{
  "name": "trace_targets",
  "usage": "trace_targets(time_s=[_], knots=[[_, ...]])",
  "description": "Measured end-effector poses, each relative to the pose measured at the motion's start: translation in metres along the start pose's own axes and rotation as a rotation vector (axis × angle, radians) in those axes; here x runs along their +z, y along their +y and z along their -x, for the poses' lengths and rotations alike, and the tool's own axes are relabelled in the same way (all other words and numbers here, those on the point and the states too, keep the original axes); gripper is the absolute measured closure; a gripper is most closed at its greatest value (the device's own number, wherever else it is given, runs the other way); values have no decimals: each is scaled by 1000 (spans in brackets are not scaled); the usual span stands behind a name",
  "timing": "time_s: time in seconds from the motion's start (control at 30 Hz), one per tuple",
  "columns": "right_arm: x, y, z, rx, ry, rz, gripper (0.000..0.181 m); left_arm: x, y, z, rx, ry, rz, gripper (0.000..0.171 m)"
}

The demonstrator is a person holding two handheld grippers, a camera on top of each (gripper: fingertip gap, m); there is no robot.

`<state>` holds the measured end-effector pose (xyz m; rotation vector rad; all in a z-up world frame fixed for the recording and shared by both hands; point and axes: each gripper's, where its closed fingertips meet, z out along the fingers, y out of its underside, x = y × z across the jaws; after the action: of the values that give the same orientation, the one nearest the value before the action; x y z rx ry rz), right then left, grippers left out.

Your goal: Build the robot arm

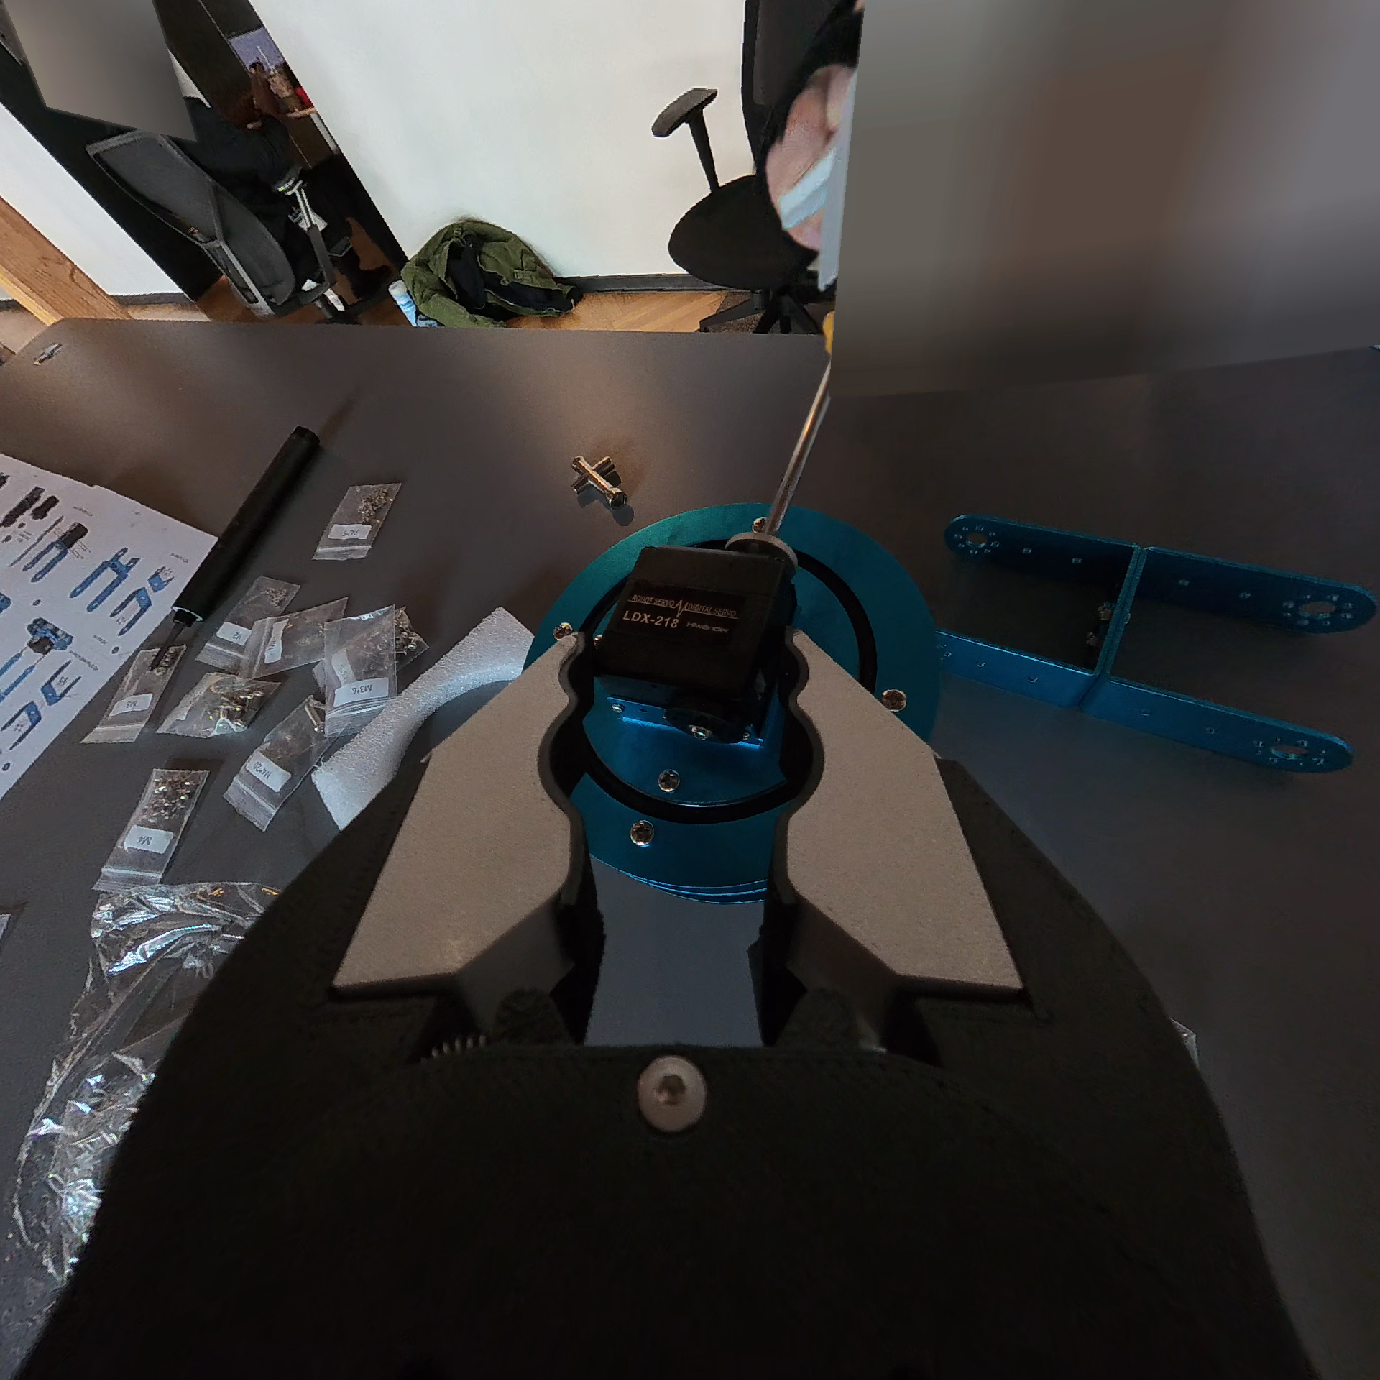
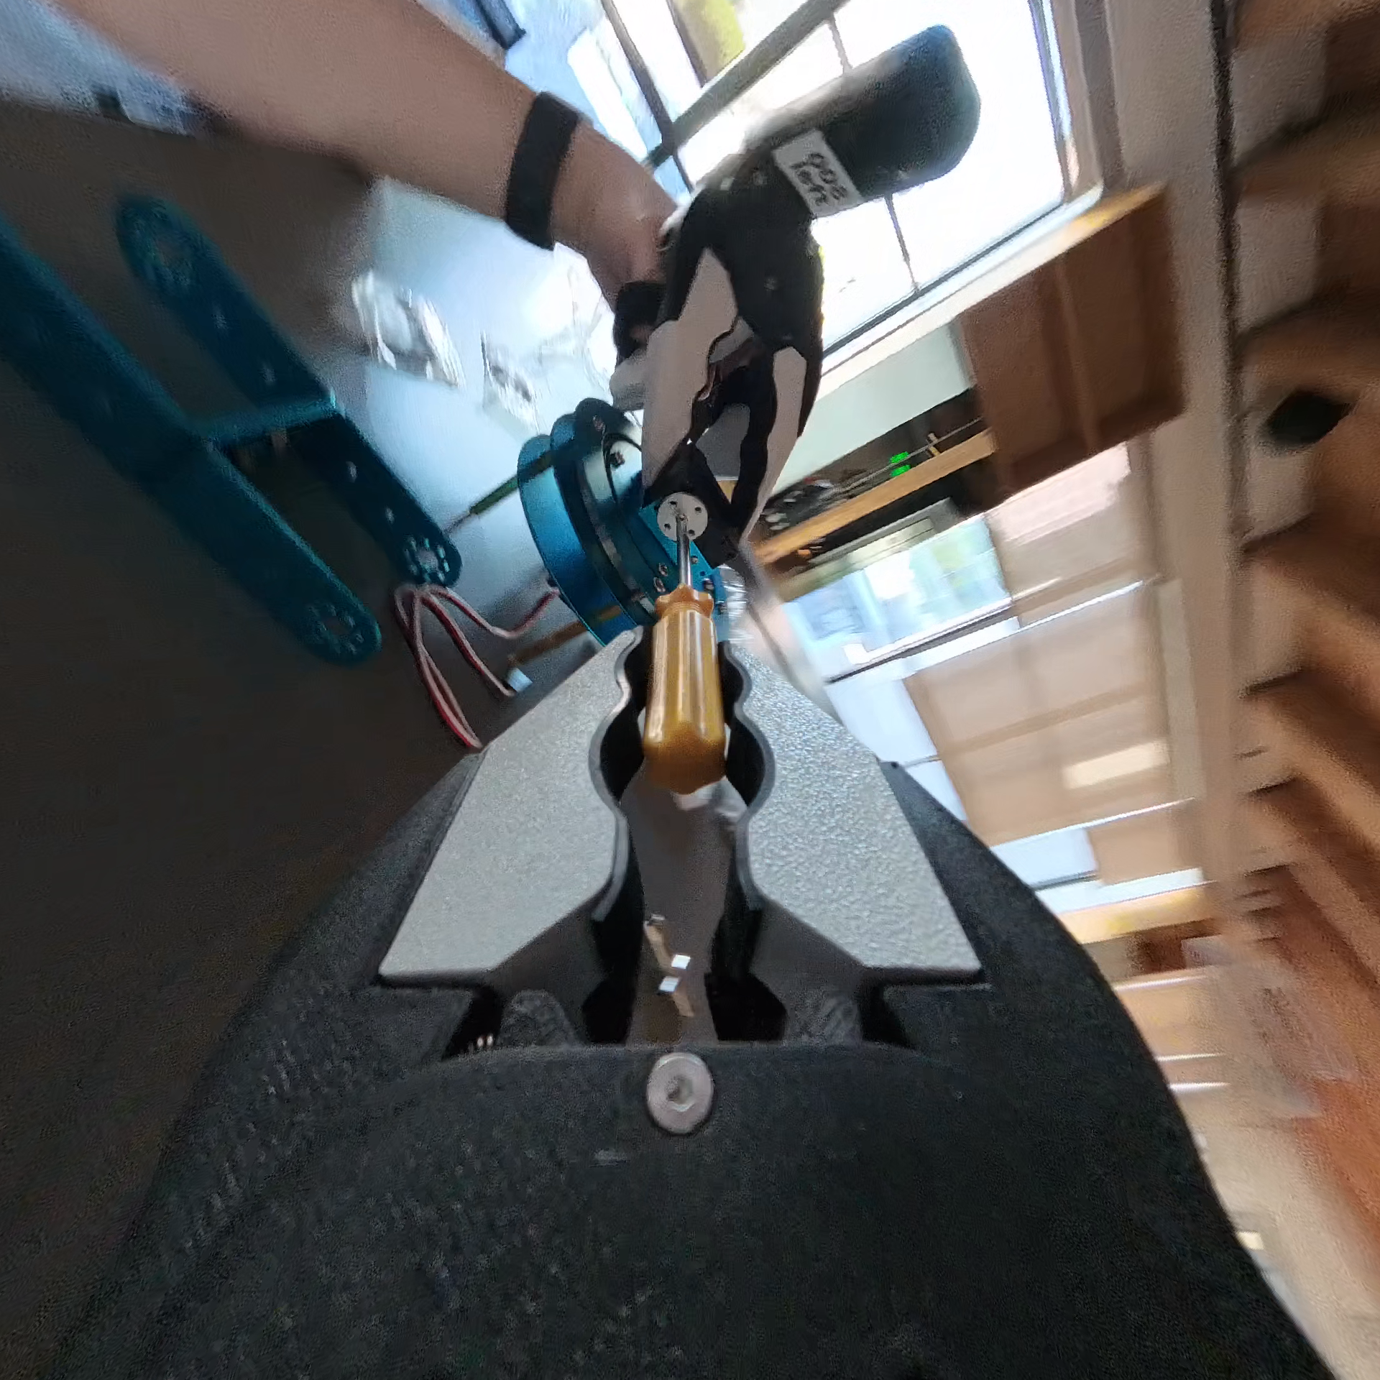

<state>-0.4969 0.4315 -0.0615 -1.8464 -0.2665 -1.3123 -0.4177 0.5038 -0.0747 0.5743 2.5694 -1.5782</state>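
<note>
My left gripper (image 1: 685,650) is shut on a black servo (image 1: 694,612). The servo sits in a blue bracket on a round blue base (image 1: 881,597) on the dark table. My right gripper (image 2: 683,650) is shut on the amber handle of a screwdriver (image 2: 683,694). The screwdriver's metal shaft (image 1: 799,455) slants down to the silver horn (image 2: 681,515) on the servo's far side, and its tip rests at the horn's centre. The right wrist view is tilted. It shows the left gripper's grey fingers (image 2: 672,388) clamping the servo, with a person's hand behind them.
Several small bags of screws (image 1: 284,672), a printed sheet (image 1: 67,582), a black rod-shaped tool (image 1: 246,523), white foam (image 1: 448,672) and crumpled plastic wrap (image 1: 112,1008) lie left. A small cross wrench (image 1: 601,482) lies behind the base. Joined blue brackets (image 1: 1120,642) lie right. Red-white wires (image 2: 448,642) trail from the base. The tips of one gripper are about 12 centimetres away from the tips of the other.
</note>
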Motion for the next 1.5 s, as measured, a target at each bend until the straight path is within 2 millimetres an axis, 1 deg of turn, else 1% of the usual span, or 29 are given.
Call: trace_targets(time_s=[0.03,0.1,0.13,0.17,0.27,0.33,0.4,0.5,0.6,0.67,0.73,0.77,0.8,0.83,0.87,0.97,1.07,1.13,1.17,1.23,1.27,1.3,1.33,1.4,1.43,1.47,1.5], knots=[[0,-1,2,-130,22,24,166,0,0,0,-2,1,-3,123],[0,-2,6,-450,86,69,164,0,0,0,0,0,-3,124],[0,-2,9,-577,114,77,165,0,0,0,2,-2,-2,123],[0,-2,10,-636,130,74,165,0,0,0,3,-3,-1,123],[0,-3,9,-619,125,62,164,0,0,0,0,-7,5,123],[0,-4,9,-647,127,62,165,-1,-1,0,-2,-12,13,123],[0,-4,9,-632,127,51,164,-6,-7,1,1,-21,-8,124],[-3,-4,9,-618,134,35,164,-14,-24,-3,13,-21,-55,126],[-8,-3,5,-536,145,32,164,-9,-26,-11,51,-15,1,126],[-11,5,3,-365,121,63,164,-6,-32,-17,51,-17,-3,127],[-17,22,3,-79,101,134,165,-9,-39,-22,29,-28,-44,131],[-22,35,-1,62,130,187,165,-11,-41,-25,19,-40,-65,134],[-27,45,0,157,143,231,165,-13,-40,-26,8,-62,-75,135],[-32,50,4,199,135,256,165,-15,-38,-27,-4,-88,-77,135],[-35,51,8,187,128,276,165,-17,-34,-28,-14,-111,-73,136],[-34,53,23,-2,66,392,166,-23,-27,-29,-43,-160,-72,136],[-24,60,43,-214,-68,485,165,-27,-26,-33,-67,-177,-93,136],[-20,63,55,-361,-170,508,163,-29,-25,-37,-74,-192,-93,136],[-19,65,62,-406,-244,523,159,-31,-24,-39,-76,-205,-92,135],[-19,67,66,-454,-324,556,158,-34,-26,-45,-80,-224,-106,134],[-19,67,66,-470,-356,562,158,-36,-27,-49,-84,-231,-116,134],[-20,66,65,-478,-383,561,153,-38,-28,-53,-88,-240,-129,134],[-21,65,62,-458,-404,552,144,-39,-29,-56,-99,-253,-138,134],[-22,61,52,-340,-427,538,138,-40,-28,-61,-144,-287,-132,134],[-24,60,47,-287,-451,521,128,-39,-28,-63,-168,-305,-123,134],[-26,59,43,-240,-481,482,131,-39,-29,-66,-189,-326,-119,133],[-26,59,34,-169,-490,413,143,-38,-32,-70,-205,-342,-122,134]])
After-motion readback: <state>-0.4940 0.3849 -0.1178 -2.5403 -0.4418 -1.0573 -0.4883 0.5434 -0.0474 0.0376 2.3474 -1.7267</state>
